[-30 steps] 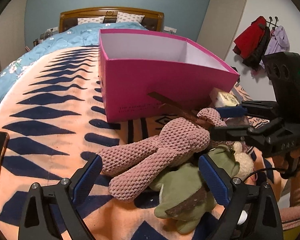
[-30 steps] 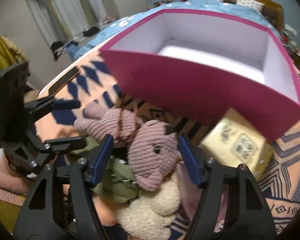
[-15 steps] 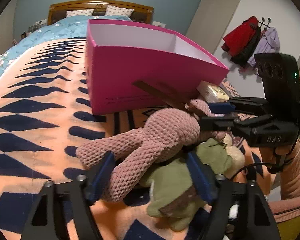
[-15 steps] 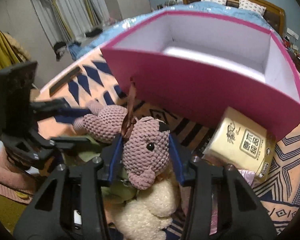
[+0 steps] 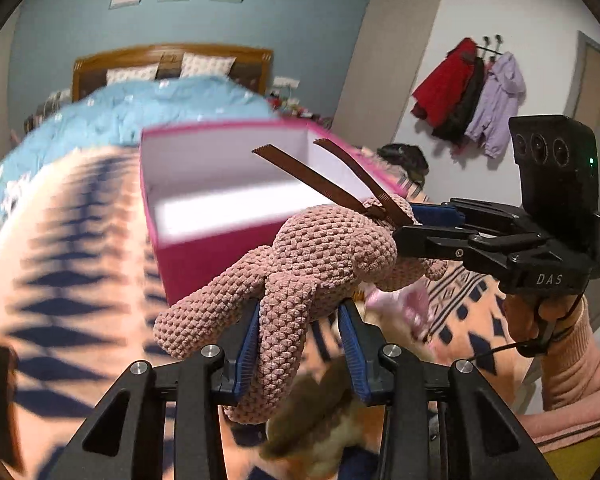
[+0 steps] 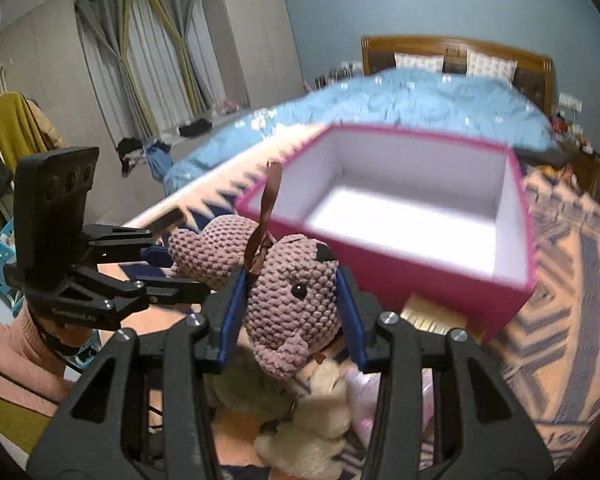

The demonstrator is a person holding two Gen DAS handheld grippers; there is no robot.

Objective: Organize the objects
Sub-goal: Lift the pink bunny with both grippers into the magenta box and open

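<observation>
Bedroom, patterned blanket point(image 5: 60, 264) on the bed, pink box point(image 6: 396, 216) sitting open on it. I've got the toy point(image 5: 312, 264) up off the pile, just short of the box: left gripper point(image 5: 300, 344) clamped on its legs, right gripper point(image 6: 290, 316) clamped on its head. Looks like mid-carry. Next I'd need to swing it over the rim, then let go with both.

Patterned bed point(image 5: 72, 264), pink box point(image 5: 204, 256), seemingly plushies point(image 6: 316, 428).
</observation>
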